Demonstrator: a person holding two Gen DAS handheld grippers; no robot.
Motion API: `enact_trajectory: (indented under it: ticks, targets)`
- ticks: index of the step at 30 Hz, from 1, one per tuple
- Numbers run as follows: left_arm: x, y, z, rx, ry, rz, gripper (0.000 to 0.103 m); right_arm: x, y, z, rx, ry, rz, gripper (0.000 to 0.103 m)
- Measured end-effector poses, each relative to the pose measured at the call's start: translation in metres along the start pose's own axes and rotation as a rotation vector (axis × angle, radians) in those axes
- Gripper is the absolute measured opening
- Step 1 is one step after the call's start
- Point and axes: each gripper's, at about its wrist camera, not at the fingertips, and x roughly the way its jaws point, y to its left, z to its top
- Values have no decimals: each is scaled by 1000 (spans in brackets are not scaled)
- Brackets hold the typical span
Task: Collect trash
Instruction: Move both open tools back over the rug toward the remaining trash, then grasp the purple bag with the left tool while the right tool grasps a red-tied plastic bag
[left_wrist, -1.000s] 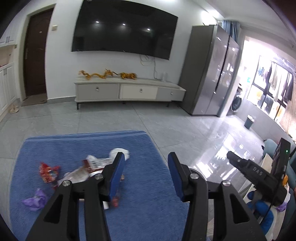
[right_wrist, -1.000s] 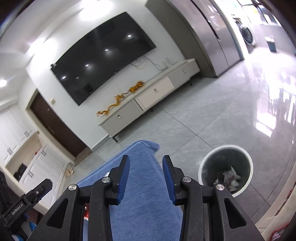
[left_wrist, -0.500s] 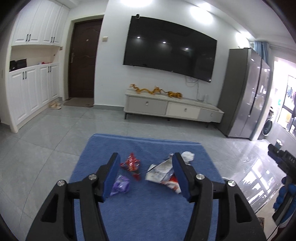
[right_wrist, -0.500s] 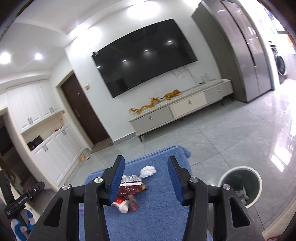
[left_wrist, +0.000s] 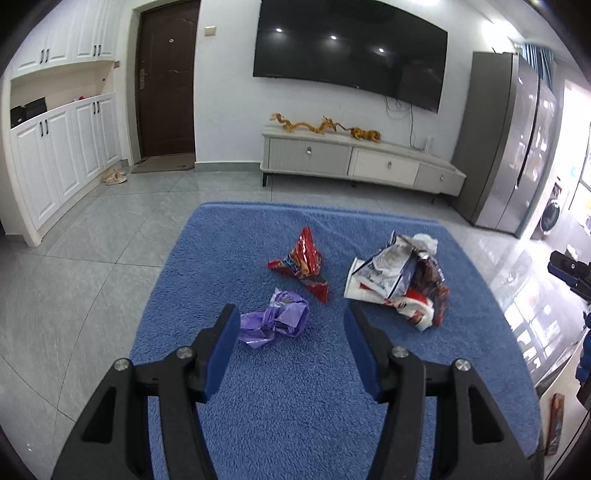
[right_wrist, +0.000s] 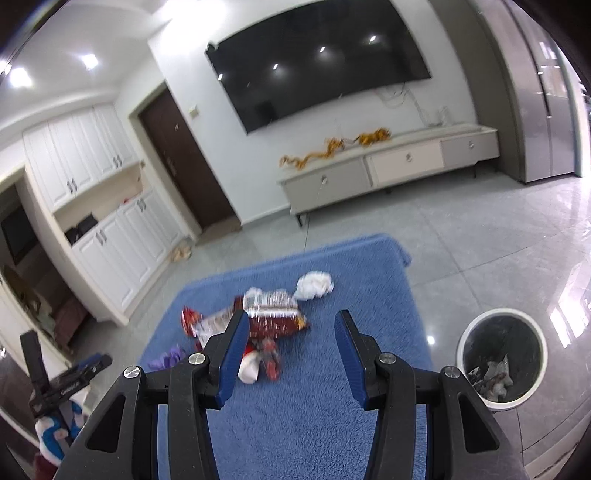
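1. Fingers (left_wrist: 221, 343) of our left gripper (left_wrist: 291, 332) stand apart, empty; a purple wrapper (left_wrist: 275, 323) lies just beyond and between them.
2. Our right gripper (right_wrist: 290, 341) gapes, empty; the snack-bag pile (right_wrist: 266, 314) lies ahead-left on the blue rug (right_wrist: 314, 424).
3. Right of the fingers, the bin (right_wrist: 498, 350).

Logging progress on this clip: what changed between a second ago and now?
Both claws swung toward the blue rug. The left claw came down over the purple wrapper; the right claw, jaws wider, faces the wrapper pile. Nothing grasped; trash unmoved.
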Motion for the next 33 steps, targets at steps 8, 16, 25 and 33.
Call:
enact_trajectory:
  ticks: [8, 16, 25, 33]
  targets:
    - [80, -7, -2, 53, 97, 12, 57, 90, -3, -34, -39, 214, 48, 46]
    - [120, -3, -1, 112, 139, 32, 57, 146, 3, -47, -47, 313, 107, 46]
    - [148, 0, -12, 104, 204, 7, 41, 174, 7, -47, -42, 343, 145, 41]
    - [126, -5, -14, 84, 184, -10, 34, 169, 9, -57, -72, 366, 192, 14]
